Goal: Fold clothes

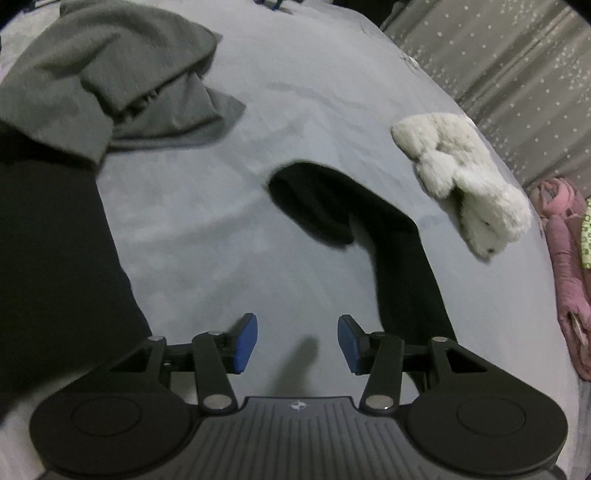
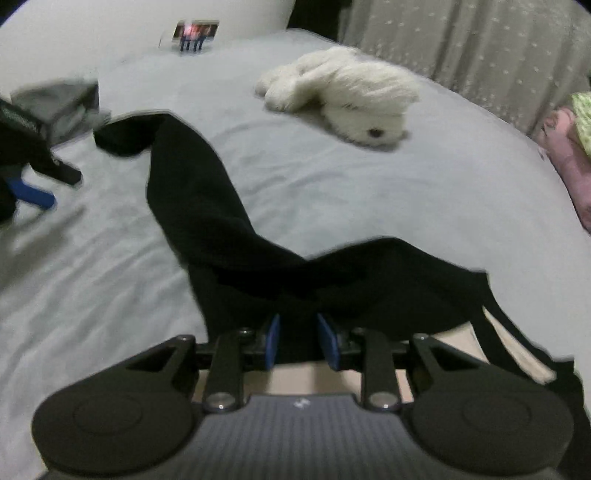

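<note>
- A bed (image 1: 229,206) covered in a pale grey sheet fills both views and carries everything.
- A patterned curtain (image 1: 509,74) hangs behind the bed; its small pale marks are too blurred to identify.
- A black garment (image 2: 207,206) lies stretched across the sheet, one narrow end folded over; its near edge reaches the right gripper and its lower right part is cut off by the frame.
- A grey garment (image 1: 122,74) lies crumpled at the far left of the bed, overlapping more dark cloth whose shape is hard to make out.
- A white plush toy (image 2: 347,96) lies on its side near the curtain, apart from the black garment.
- Pink cloth (image 1: 569,280) sits at the bed's right edge, partly cut off.
- The left gripper (image 1: 297,341) hovers above bare sheet, jaws moderately apart, nothing between them.
- The right gripper (image 2: 298,341) has jaws narrowly parted with black fabric between them; whether the pads press it I cannot tell.
- A small logo marks each gripper body; unreadable.
- A small bright object (image 2: 194,35) at the far edge is too blurred to identify.
</note>
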Demonstrator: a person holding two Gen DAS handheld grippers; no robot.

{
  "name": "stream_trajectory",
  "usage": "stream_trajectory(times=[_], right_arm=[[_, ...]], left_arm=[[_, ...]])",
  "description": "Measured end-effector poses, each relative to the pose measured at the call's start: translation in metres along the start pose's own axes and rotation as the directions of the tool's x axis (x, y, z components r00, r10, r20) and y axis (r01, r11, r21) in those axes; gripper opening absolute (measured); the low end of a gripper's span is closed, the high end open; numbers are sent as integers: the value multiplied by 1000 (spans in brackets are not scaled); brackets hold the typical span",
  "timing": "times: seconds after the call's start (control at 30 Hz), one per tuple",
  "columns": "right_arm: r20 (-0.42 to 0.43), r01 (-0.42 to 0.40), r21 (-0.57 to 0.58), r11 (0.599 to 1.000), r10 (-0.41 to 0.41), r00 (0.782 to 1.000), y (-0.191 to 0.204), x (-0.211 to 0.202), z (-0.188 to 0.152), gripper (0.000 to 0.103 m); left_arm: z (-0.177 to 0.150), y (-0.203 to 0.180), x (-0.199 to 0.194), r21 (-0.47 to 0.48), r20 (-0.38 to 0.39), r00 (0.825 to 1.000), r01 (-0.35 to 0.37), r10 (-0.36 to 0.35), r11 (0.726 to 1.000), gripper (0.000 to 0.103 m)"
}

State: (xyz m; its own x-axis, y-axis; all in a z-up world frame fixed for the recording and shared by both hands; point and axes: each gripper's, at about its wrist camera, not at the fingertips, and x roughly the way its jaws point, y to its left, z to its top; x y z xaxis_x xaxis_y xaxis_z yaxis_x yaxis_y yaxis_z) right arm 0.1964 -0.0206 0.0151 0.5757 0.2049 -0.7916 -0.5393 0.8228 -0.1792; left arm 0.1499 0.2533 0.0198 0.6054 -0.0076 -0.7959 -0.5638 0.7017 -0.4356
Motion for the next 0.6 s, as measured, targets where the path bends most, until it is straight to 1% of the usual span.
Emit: stream_trajectory(times=[0.1, 0.2, 0.33, 0.43, 0.53, 0.6], right_arm=[[21, 10, -2, 1000, -10, 1000, 4, 6, 10, 27], [28, 3, 51, 999, -5, 1000, -1, 13, 22, 27], [33, 30, 73, 997, -33, 999, -5, 29, 36, 26], [50, 12, 149, 989, -20, 999, -14, 39, 49, 26], [66, -5, 252, 968, -12, 998, -29, 53, 62, 27], [65, 0, 294, 956, -21, 998, -37, 66, 72, 27]], left_arm=[[7, 6, 3, 6, 4, 1000, 0, 0, 1000, 47], [10, 9, 2, -7, 15, 1000, 12, -12, 1000, 48], [13, 11, 3, 40, 28, 1000, 2, -3, 999, 48], [16, 13, 6, 52, 31, 999, 6, -8, 999, 48], [18, 12, 6, 61, 29, 1000, 9, -11, 998, 49], [20, 10, 6, 77, 28, 999, 17, -19, 997, 49]])
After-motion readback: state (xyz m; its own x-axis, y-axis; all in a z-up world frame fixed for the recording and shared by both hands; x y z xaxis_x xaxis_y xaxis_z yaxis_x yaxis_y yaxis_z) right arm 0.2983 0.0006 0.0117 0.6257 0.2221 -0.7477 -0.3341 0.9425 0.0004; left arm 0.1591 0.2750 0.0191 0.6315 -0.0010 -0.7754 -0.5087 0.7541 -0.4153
